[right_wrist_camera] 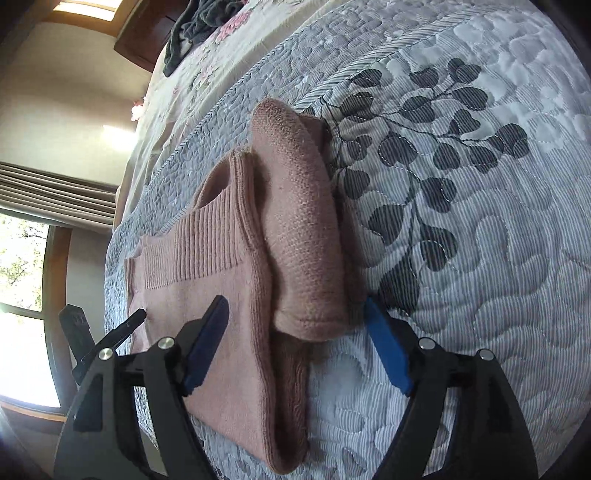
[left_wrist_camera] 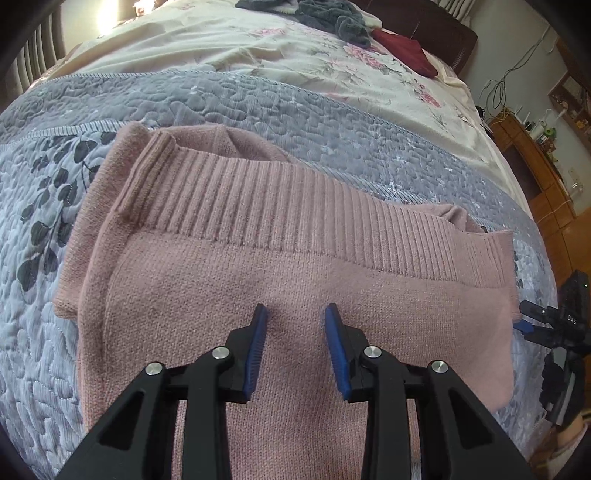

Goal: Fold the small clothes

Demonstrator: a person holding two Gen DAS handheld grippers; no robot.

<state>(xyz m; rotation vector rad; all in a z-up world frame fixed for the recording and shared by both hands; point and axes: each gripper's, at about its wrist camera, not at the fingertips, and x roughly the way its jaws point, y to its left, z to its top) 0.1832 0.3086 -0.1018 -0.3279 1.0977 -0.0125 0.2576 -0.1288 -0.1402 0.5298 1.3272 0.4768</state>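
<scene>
Above the pink knit sweater (left_wrist_camera: pixel 295 280), hovering with blue-padded fingers (left_wrist_camera: pixel 258 347) parted and holding nothing: left gripper (left_wrist_camera: pixel 295 314), pointing toward the ribbed hem (left_wrist_camera: pixel 280 206). At the sweater's folded side, spreading wide and gripping nothing: right gripper (right_wrist_camera: pixel 297 310), one finger (right_wrist_camera: pixel 207 343) over the knit, the other over the quilt (right_wrist_camera: pixel 480 258). Lying folded on the bed, sleeve (right_wrist_camera: pixel 299 229) doubled over.

Near end of dusty-pink knitted sweater (left_wrist_camera: pixel 295 387): cut off by the bottom edge.
Dark grey crumpled clothes far off (left_wrist_camera: pixel 332 14): cropped at the top.
</scene>
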